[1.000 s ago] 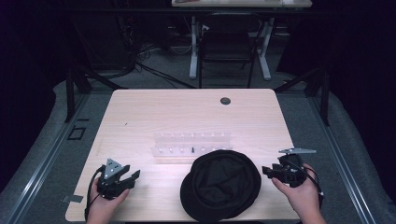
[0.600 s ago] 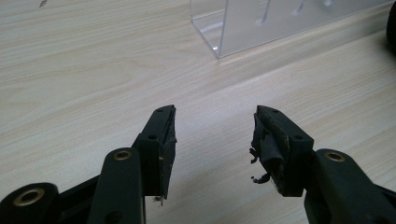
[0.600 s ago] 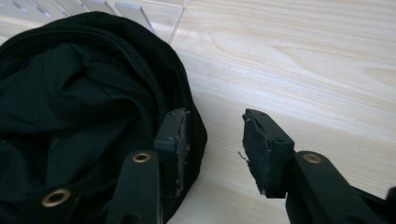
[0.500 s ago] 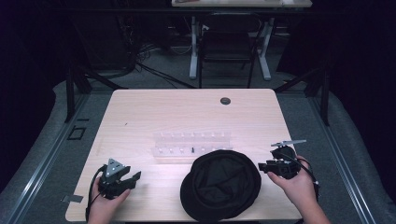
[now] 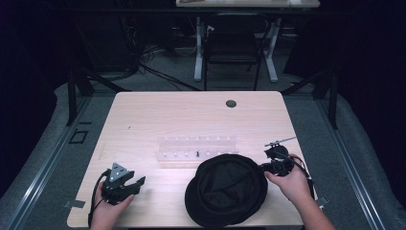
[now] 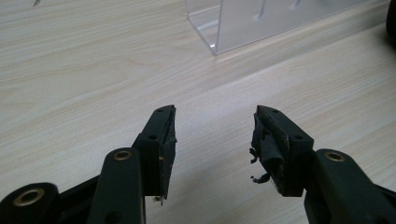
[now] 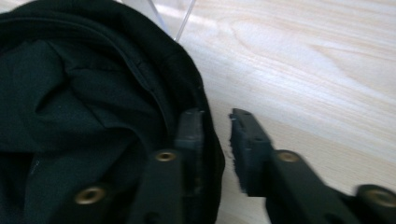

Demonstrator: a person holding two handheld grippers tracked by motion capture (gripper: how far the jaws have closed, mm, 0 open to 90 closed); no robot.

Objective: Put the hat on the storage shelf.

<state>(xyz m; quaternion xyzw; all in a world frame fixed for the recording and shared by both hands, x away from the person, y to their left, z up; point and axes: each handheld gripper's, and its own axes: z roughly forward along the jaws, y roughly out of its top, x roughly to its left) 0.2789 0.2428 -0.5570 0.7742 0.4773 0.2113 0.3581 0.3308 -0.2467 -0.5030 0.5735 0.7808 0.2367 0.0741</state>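
Observation:
A black hat [image 5: 227, 189] lies opening-up on the wooden table [image 5: 167, 115] near the front edge. My right gripper [image 5: 266, 167] is at its right rim. In the right gripper view the jaws [image 7: 215, 119] straddle the hat's rim [image 7: 205, 116]: one jaw sits inside the hat and the other outside, with a thin strip of table showing between the outer pad and the fabric. These jaws have just been closing around the rim. My left gripper [image 5: 136, 184] rests at the front left, open [image 6: 215, 121] over bare wood with nothing between its jaws.
A clear plastic rack [image 5: 196, 147] with small pegs stands just behind the hat, and its corner [image 6: 266, 18] shows ahead of the left gripper. A round cable hole [image 5: 231, 103] sits near the table's far edge. Beyond the table stands a dark chair [image 5: 233, 45].
My right gripper has slid left to the hat's rim and its jaws have narrowed around it. The left gripper has stayed put.

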